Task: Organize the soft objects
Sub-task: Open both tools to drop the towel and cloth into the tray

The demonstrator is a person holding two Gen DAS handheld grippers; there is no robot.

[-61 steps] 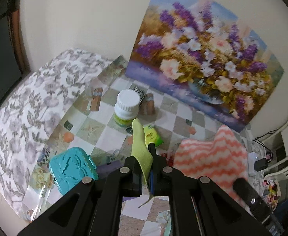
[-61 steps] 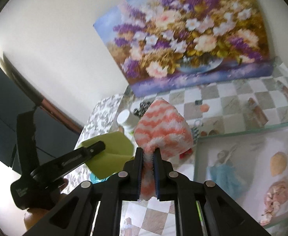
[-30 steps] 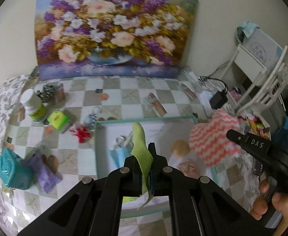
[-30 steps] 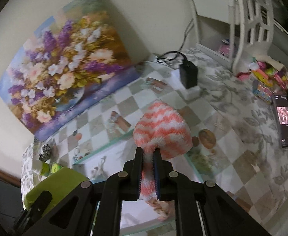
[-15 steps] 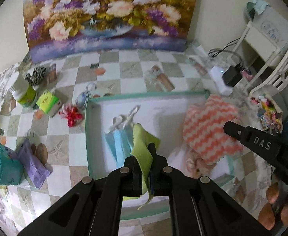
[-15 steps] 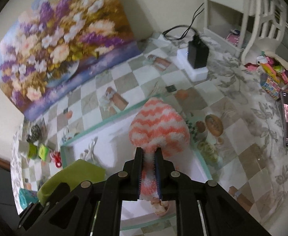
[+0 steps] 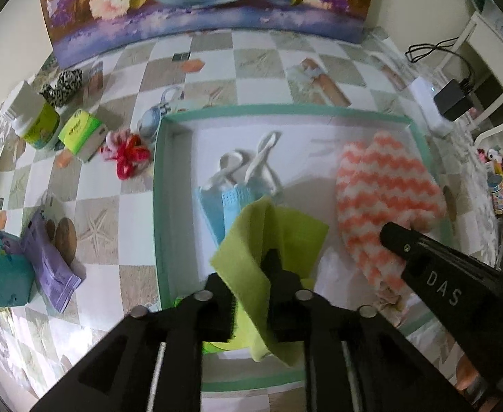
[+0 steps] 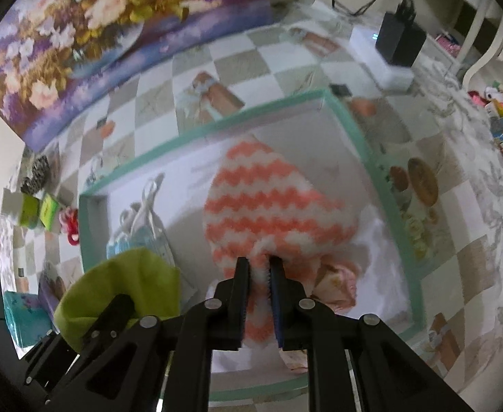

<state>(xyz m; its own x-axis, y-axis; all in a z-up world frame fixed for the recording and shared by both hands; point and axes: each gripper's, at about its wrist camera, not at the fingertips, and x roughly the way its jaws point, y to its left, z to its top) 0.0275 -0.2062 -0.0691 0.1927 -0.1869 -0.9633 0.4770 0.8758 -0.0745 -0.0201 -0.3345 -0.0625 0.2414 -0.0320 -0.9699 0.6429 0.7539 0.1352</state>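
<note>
both cloths have come down out of the air into the tray (image 7: 162, 206): a second ago they hung above the surface, and now they sit low over the tray's white floor. the left tongs (image 7: 251, 274) have just been opening; their jaws stand a narrow gap apart with the green cloth (image 7: 279, 233) draped between them, and it looks slack rather than pinched. that cloth fills the lower middle of the left view, its far edge lapping over the blue face mask (image 7: 224, 206) already lying in the tray. the right tongs (image 8: 259, 267) have also just been opening, only a little, and the orange-and-white striped cloth (image 8: 268, 213) is between their jaws; whether the pads press it i cannot tell. it lies in the centre of the right view, spread toward the tray's right wall.

this reads as the release step: two soft things delivered beside the mask. the red scrunchie (image 7: 128, 154) and the leopard scrunchie (image 7: 62, 86), at the left of the left view, lie outside on the checked surface (image 7: 217, 68), so sorting looks unfinished.
</note>
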